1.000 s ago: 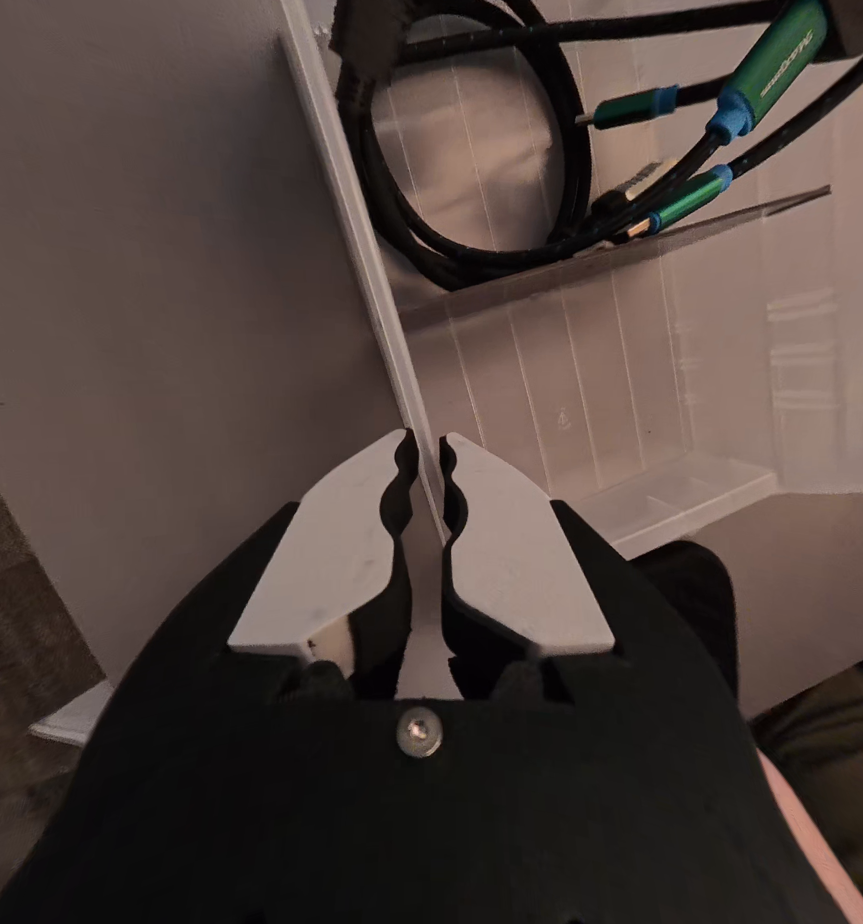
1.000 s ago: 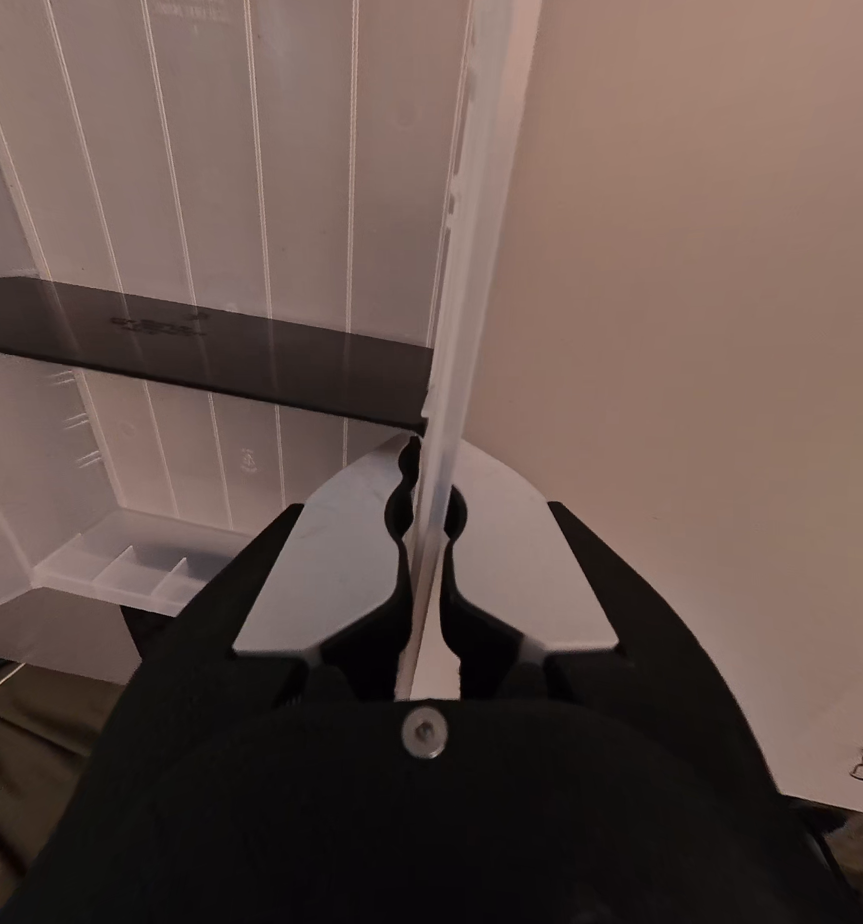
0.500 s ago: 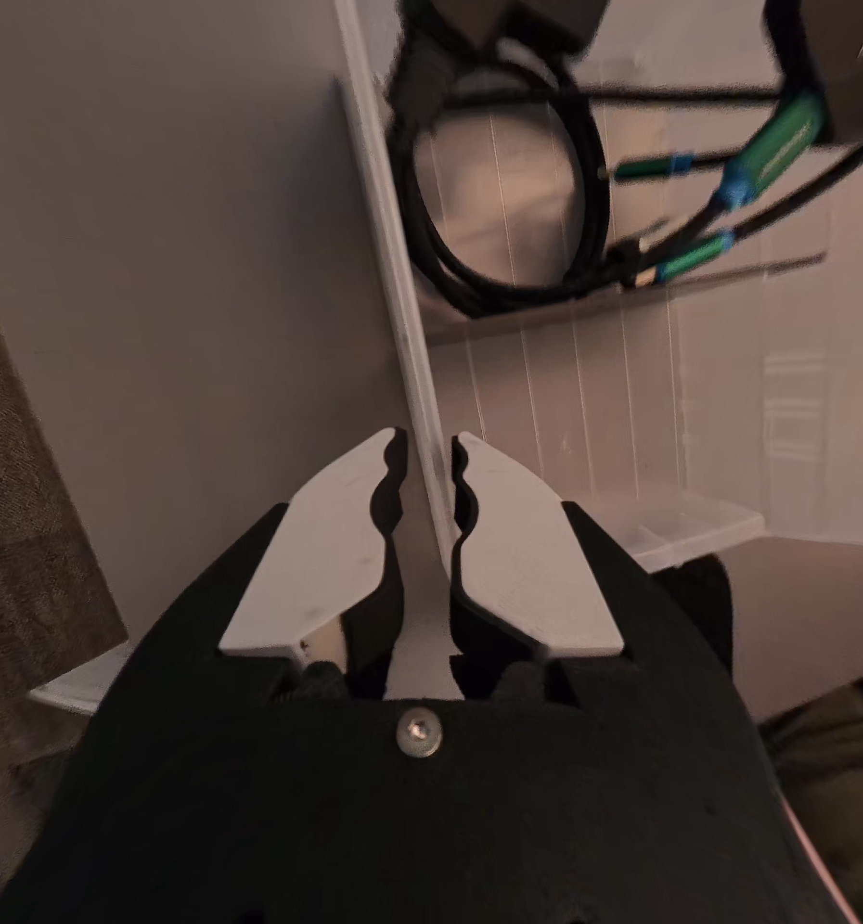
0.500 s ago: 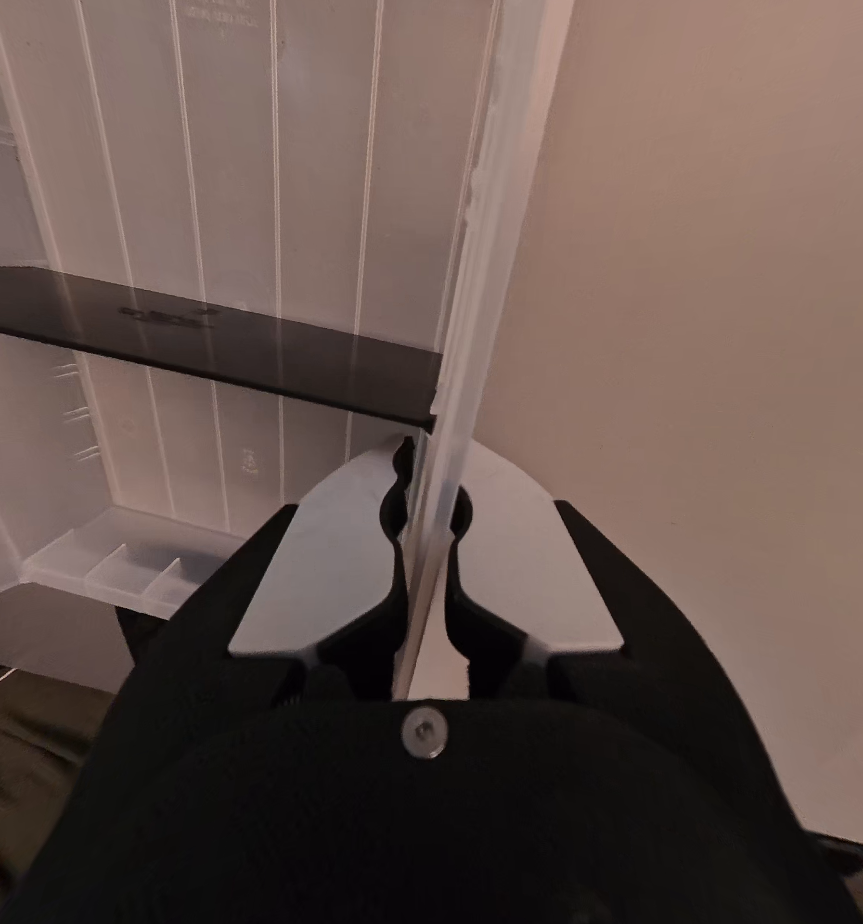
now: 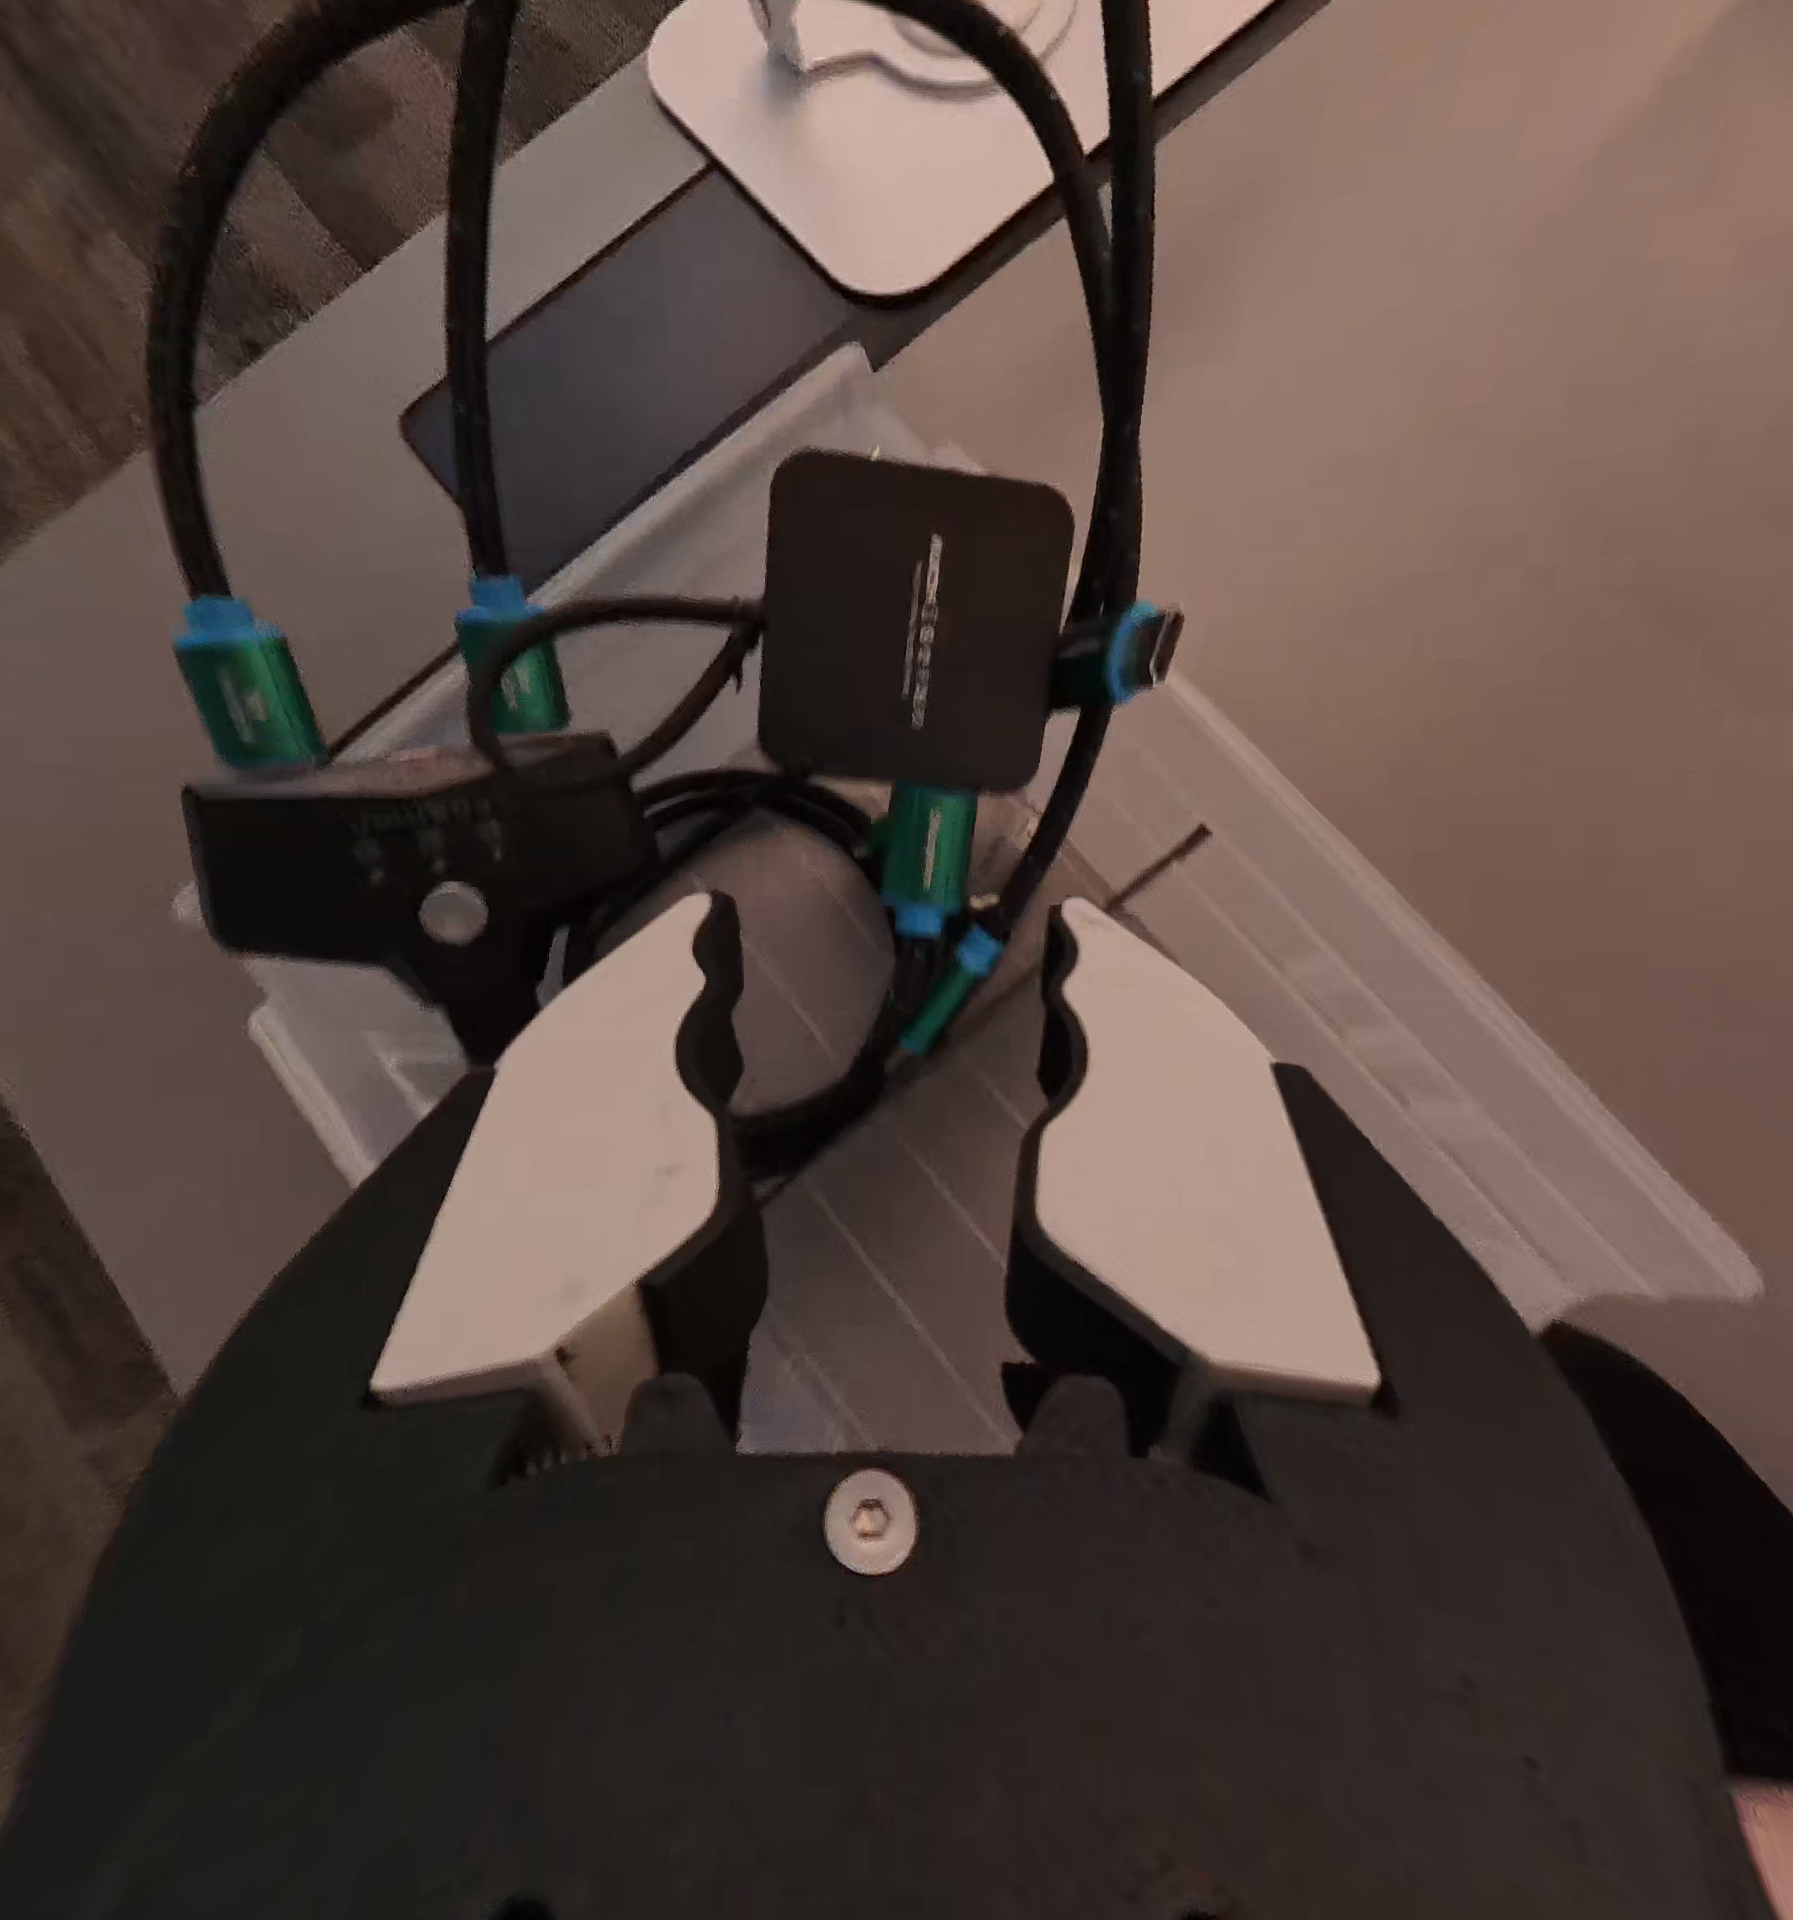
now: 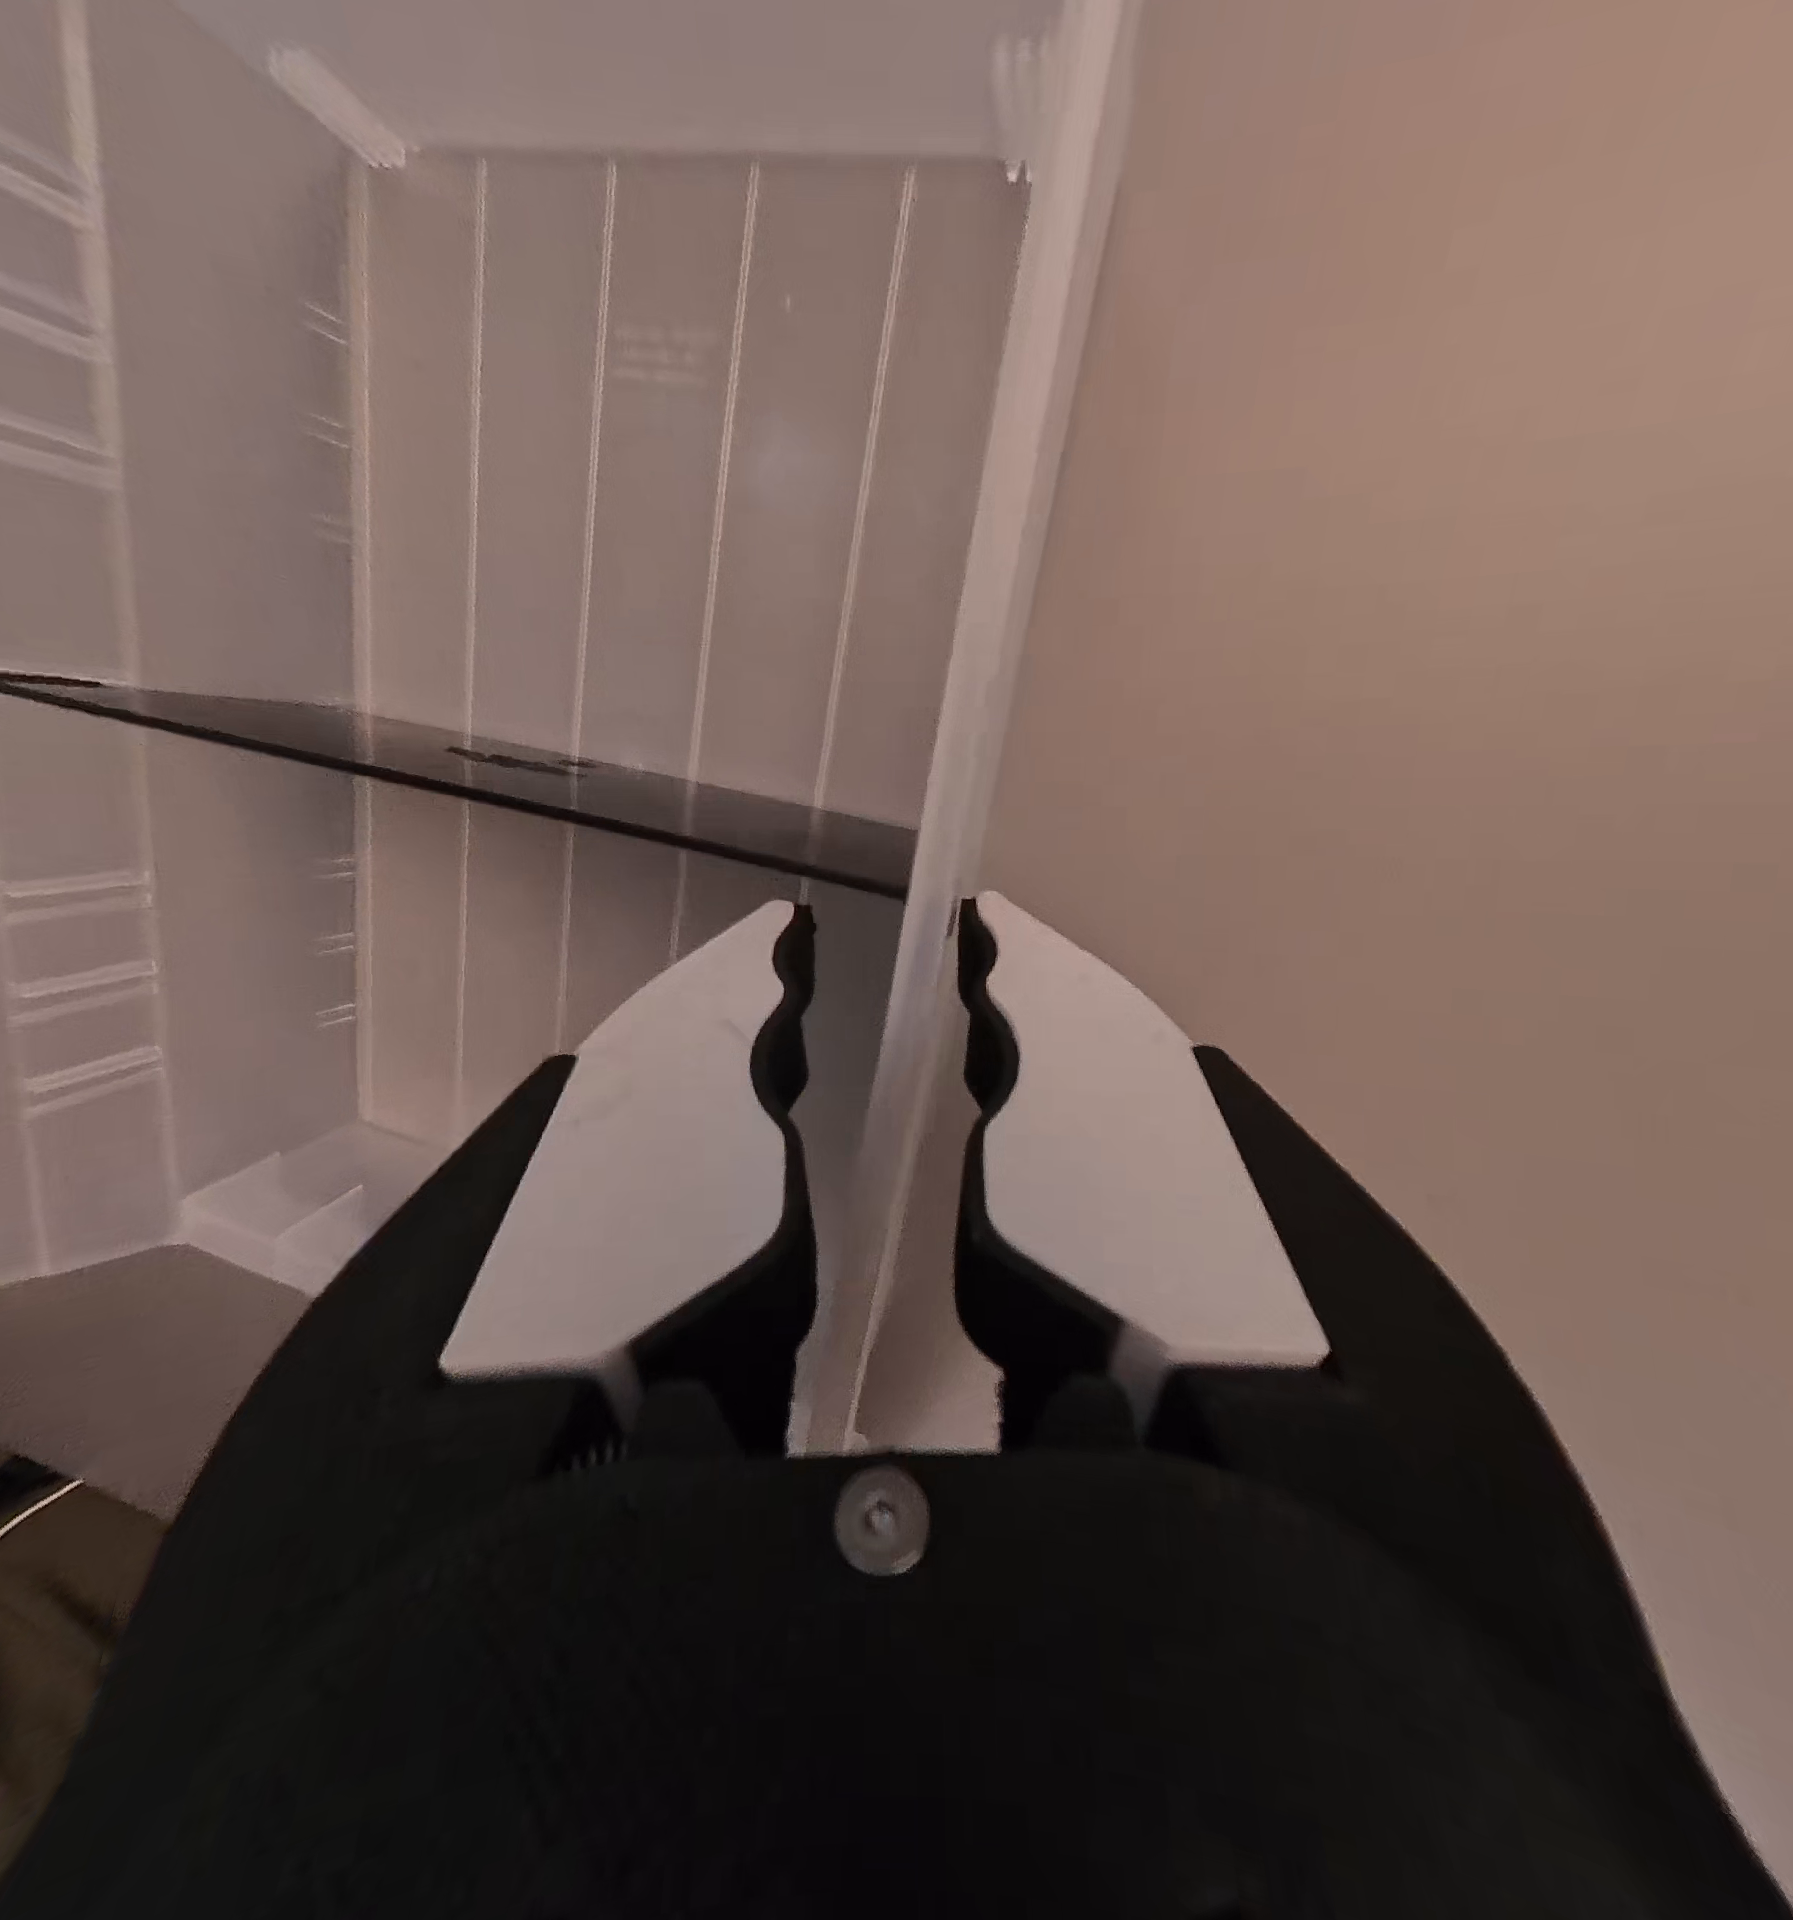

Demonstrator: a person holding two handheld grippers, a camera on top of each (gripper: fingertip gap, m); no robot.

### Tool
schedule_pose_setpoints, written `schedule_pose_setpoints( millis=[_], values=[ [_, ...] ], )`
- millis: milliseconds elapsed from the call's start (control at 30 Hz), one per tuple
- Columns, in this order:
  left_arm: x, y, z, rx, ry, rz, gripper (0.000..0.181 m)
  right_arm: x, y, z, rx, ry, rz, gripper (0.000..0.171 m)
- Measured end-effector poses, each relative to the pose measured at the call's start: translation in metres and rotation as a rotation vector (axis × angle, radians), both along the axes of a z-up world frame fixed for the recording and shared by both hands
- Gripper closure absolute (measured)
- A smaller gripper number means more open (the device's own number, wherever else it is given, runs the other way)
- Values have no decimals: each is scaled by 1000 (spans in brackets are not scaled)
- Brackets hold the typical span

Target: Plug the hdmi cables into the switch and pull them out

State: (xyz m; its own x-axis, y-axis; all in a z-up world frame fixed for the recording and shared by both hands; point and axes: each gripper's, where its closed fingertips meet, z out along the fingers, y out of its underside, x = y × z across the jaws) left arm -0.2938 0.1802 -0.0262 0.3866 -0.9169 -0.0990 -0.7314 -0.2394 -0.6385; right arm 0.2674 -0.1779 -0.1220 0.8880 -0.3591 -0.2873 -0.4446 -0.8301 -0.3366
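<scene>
Pale table under clear bin of hdmi cables and switch; both tools spread, empty.

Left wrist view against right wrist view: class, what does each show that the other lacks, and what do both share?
Only the left wrist view shows the open left gripper, two black HDMI switch boxes, the green-ended HDMI cables and a grey stand base.
Only the right wrist view shows the right gripper, its jaws apart around the container's wall.
Both show the clear plastic container.
</scene>
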Motion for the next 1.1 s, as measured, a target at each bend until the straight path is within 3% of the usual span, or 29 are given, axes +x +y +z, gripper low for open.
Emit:
schedule_pose_setpoints(
  millis=[167,367,567,633,733,1100],
  values=[
    [16,8,-24,-43,59,6,126,-5,-7,-9,-54,-39,44,143],
    [14,13,-32,-27,93,10,125,0,-14,-15,-129,-123,95,159],
    [36,14,-2,234,19,-82,101,4,-11,-6,-103,-160,110,157],
    [42,13,0,349,55,-122,90,4,-8,1,-58,-158,103,154],
    [50,18,-6,456,147,-148,88,3,-7,6,-21,-153,97,153],
    [53,34,-31,350,330,-309,95,-2,-14,6,25,-139,91,152]
  ],
)
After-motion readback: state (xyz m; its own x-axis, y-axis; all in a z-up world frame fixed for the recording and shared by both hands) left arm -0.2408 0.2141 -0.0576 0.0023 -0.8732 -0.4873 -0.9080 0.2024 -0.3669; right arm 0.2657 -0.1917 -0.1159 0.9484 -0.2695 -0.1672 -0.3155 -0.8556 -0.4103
